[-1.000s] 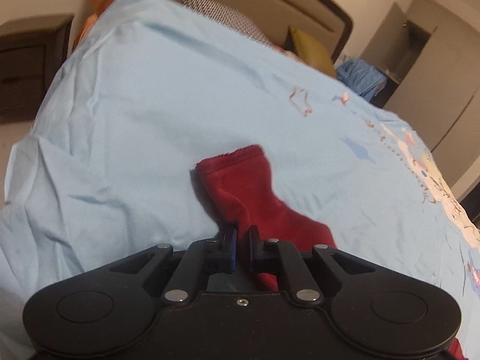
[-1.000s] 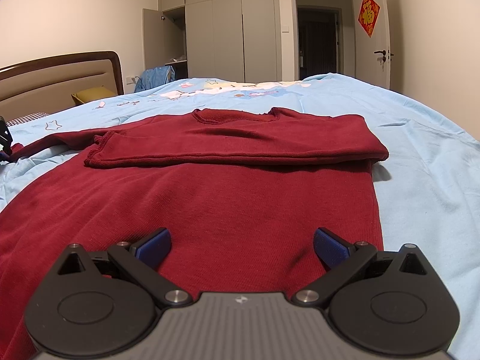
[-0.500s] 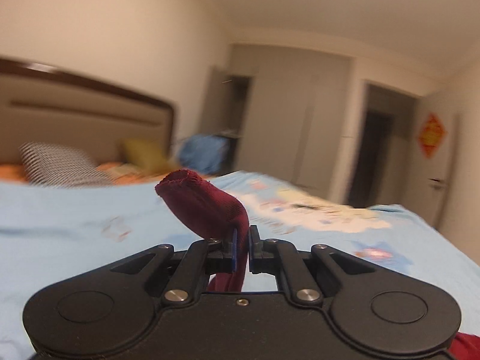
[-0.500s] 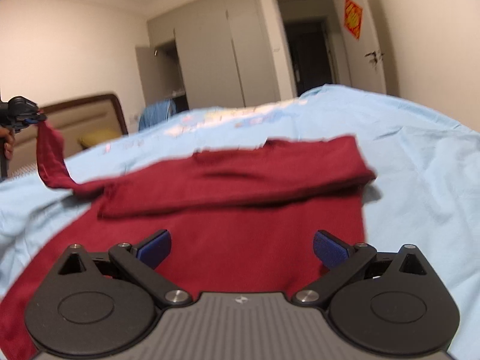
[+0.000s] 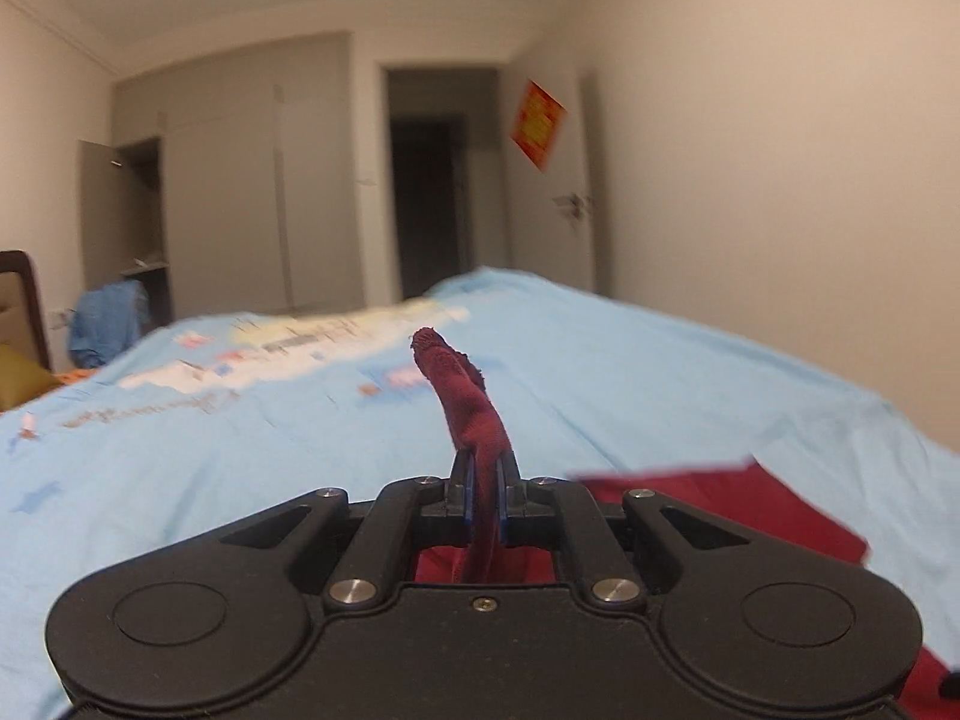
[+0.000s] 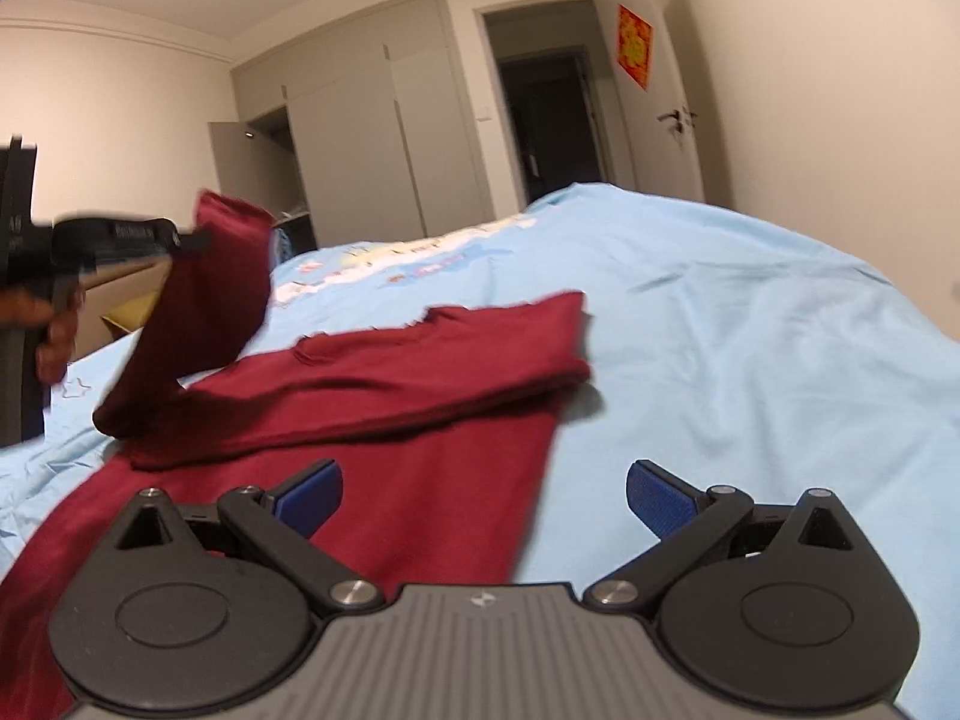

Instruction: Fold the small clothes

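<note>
While its jaws pinch a red sleeve (image 5: 474,420) and hold it above the bed (image 5: 660,372), the left gripper (image 5: 486,492) is raised; the right gripper (image 6: 483,498) gapes wide and empty over the sweater (image 6: 420,396) lying across the sheet near the bed's left edge.

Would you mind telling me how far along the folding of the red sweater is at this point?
Done: one sleeve lies folded across the red sweater on the bed. In hand: the left hand-held gripper is shut on the other sleeve, lifted clear. The right hand-held gripper is open and empty. Left: laying that sleeve across, then folding the body.
</note>
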### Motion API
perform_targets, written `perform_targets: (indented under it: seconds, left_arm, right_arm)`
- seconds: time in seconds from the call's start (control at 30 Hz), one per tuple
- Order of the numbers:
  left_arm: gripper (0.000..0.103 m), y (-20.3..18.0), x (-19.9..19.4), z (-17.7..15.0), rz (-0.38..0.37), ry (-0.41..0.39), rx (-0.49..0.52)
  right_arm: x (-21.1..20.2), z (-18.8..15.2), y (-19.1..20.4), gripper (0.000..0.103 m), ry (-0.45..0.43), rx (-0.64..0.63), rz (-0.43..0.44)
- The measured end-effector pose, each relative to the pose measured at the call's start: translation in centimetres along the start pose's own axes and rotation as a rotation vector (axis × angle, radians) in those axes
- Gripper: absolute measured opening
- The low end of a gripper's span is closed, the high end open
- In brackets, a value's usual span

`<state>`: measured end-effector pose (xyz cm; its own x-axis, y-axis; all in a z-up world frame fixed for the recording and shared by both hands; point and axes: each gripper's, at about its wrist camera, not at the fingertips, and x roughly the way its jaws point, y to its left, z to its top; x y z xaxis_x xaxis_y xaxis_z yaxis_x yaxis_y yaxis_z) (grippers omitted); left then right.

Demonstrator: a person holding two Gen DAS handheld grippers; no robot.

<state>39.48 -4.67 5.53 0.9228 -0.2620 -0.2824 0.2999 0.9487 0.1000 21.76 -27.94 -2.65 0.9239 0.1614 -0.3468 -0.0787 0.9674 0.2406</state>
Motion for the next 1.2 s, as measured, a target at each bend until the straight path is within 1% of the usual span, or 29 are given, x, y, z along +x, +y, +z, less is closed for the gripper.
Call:
perform_targets:
  seconds: [0.13,0.2,0.23,0.27,0.33,0.4,0.47,0.57,0.63,0.7,0.83,0.93,1.0,1.07,1.2]
  left_arm:
    - [0.008,-1.9,0.9,-4.1,-0.085,0.096,0.040]
    - [0.010,-2.1,0.5,-5.7,-0.119,0.127,0.048]
    - [0.013,-2.2,-0.1,-6.6,-0.138,0.141,0.051]
    - [0.016,-2.2,-0.2,-7.0,-0.153,0.154,0.052]
    - [0.017,-2.2,-0.8,-7.2,-0.182,0.175,0.050]
    - [0.028,-2.0,-1.3,-7.6,-0.199,0.189,0.046]
    - [0.046,-1.6,-2.0,-7.6,-0.203,0.192,0.036]
    - [0.060,-0.7,-3.4,-7.4,-0.202,0.192,0.029]
    - [0.066,0.0,-4.5,-7.5,-0.171,0.184,0.028]
    - [0.069,1.1,-5.6,-7.6,-0.111,0.181,0.027]
    - [0.070,4.2,-7.3,-8.9,0.081,0.219,-0.004]
    - [0.070,7.1,-8.0,-10.2,0.240,0.274,-0.019]
    - [0.070,9.0,-8.2,-11.0,0.324,0.300,-0.019]
    - [0.071,10.8,-7.8,-11.5,0.376,0.333,-0.011]
    - [0.070,13.2,-6.9,-11.6,0.429,0.330,-0.015]
  right_arm:
    - [-0.5,-1.0,-1.2,0.103,0.024,0.035,-0.021]
    - [-0.6,-1.2,-1.6,0.103,0.031,0.055,-0.026]
    - [-0.5,-1.2,-1.7,0.103,0.032,0.064,-0.026]
    - [-0.5,-1.2,-1.8,0.103,0.032,0.070,-0.026]
    - [-0.3,-1.2,-1.8,0.103,0.032,0.074,-0.025]
    - [-0.3,-1.2,-1.6,0.103,0.034,0.072,-0.021]
    - [-0.2,-1.2,-1.4,0.103,0.037,0.066,-0.019]
    - [0.1,-1.2,-1.2,0.103,0.044,0.059,-0.017]
    - [0.2,-1.2,-0.9,0.103,0.049,0.054,-0.018]
    - [0.5,-0.9,-0.6,0.103,0.051,0.048,-0.013]
    - [1.6,0.3,0.7,0.103,0.041,0.009,0.017]
    - [3.1,1.6,2.1,0.103,0.056,-0.037,0.043]
    - [4.2,2.4,3.2,0.103,0.067,-0.067,0.067]
    - [5.4,3.0,4.4,0.103,0.075,-0.093,0.091]
    - [8.1,3.9,6.8,0.103,0.093,-0.138,0.125]
